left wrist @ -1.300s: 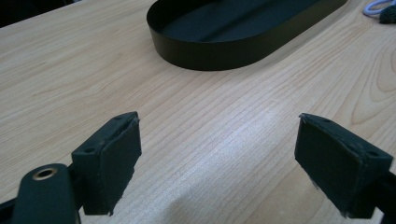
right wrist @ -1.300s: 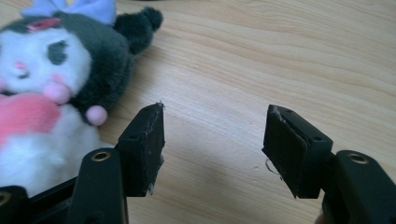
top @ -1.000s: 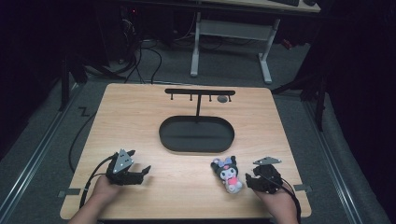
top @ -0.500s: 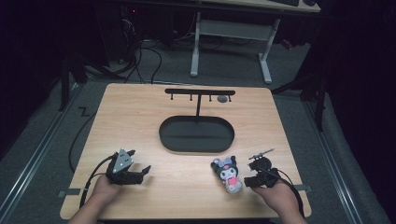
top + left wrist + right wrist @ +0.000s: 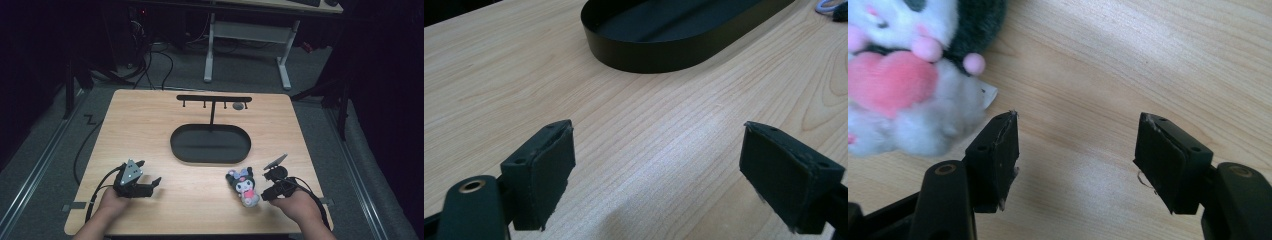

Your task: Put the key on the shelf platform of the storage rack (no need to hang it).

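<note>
Wooden surface [image 5: 150, 125] in a dark room, seen from above, with desk legs and cables on the floor behind. One plush toy [image 5: 243, 185], black-eared and clutching a pink heart, lies near the front right corner. Just beside it, toward the right edge, the right claw [image 5: 269, 186] has just been opening; its jaws now stand apart over bare wood with nothing between them, which suggests the toy has been let go and set down here. One left claw [image 5: 150, 184], jaws also apart and empty, rests near the front left corner. One black oval tray [image 5: 210, 157] sits mid-surface, with one T-shaped hook rack [image 5: 214, 99] rising behind it.
</note>
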Motion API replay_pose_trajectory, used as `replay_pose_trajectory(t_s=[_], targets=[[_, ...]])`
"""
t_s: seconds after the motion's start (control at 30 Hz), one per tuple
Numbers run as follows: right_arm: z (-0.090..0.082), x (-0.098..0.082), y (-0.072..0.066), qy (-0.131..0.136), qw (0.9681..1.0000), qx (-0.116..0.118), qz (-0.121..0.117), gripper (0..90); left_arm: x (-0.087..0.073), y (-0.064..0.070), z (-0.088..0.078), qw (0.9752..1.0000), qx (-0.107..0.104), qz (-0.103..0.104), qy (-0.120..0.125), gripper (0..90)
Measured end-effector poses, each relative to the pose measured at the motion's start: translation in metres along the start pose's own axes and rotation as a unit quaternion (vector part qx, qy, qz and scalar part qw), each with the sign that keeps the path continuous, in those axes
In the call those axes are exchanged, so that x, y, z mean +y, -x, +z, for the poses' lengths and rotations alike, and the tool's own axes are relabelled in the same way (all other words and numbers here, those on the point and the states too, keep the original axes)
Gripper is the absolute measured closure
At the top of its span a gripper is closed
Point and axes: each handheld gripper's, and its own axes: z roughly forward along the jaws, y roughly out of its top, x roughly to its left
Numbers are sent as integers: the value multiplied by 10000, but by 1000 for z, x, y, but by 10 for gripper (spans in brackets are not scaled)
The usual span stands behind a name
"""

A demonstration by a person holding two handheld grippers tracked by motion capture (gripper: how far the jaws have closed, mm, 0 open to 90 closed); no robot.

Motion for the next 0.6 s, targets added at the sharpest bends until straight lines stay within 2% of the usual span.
replay_pose_trajectory(t_s=[0.3, 0.6], targets=[[-20, 9, -9, 295, 9994, 198, -32, 318, 0, 0, 1, 10000, 10, 10, 0, 154], [-28, 18, -25, 379, 9986, 341, -136, 308, 0, 0, 1, 10000, 6, -8, 1, 154]])
